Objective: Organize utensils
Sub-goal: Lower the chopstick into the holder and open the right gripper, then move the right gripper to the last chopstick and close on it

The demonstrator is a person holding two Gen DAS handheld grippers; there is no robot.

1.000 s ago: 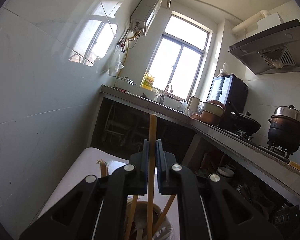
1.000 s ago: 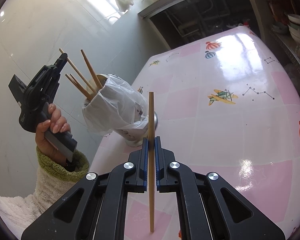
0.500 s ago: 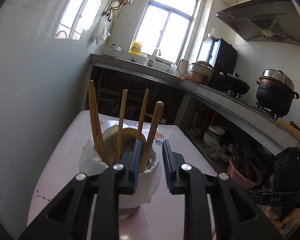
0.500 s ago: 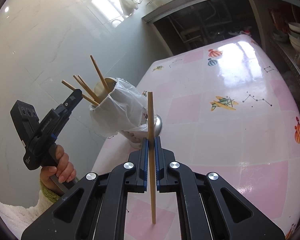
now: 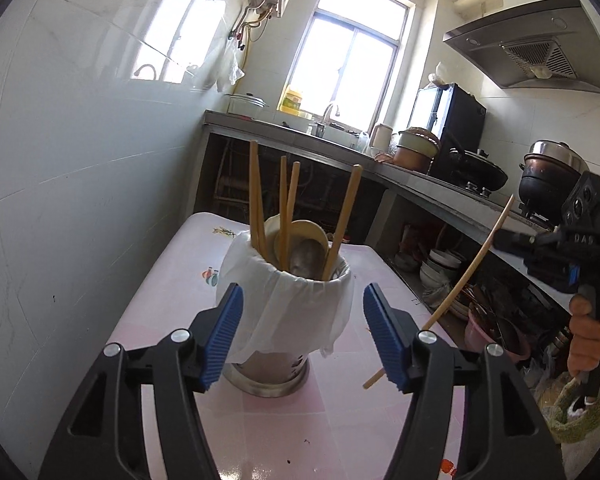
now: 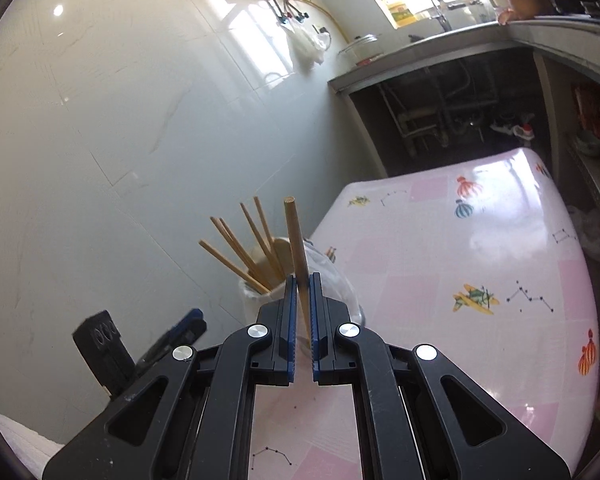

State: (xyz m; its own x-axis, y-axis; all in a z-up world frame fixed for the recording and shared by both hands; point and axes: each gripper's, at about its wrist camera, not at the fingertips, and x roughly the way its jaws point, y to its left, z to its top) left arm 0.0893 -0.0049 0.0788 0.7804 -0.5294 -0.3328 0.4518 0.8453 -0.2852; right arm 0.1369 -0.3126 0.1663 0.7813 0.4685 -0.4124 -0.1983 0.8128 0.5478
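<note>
Right now the left gripper (image 5: 303, 334) is spreading its fingers (image 5: 223, 338), and nothing is being pressed between them; the utensil holder (image 5: 290, 308) is showing through the gap, beyond the blue pads rather than in their grip. That holder is a metal cup lined with a white plastic bag (image 5: 260, 276), standing on the pink patterned tabletop (image 5: 180, 264) toward its left edge, next to the white tiled wall (image 5: 80, 160). Inside it, 5 chopsticks (image 5: 256, 196) are leaning upright along with a pale spoon (image 5: 304, 232) and a metal spoon (image 5: 306, 256).

Over on the right side of the left wrist view, the right gripper (image 5: 504, 238) is being carried by a hand (image 5: 586, 336) in a fuzzy green-and-white sleeve (image 5: 580, 404). Its fingers (image 6: 290, 320) are clamping 1 chopstick (image 6: 298, 256) tightly, with the stick tilting across the grip so that one end is poking above the pads and the other is hanging below them. Seen from the right wrist, this held chopstick is lining up just in front of the holder's rim, apart from the sticks already inside. The left gripper's black body is also showing at the lower left of that view.
</note>
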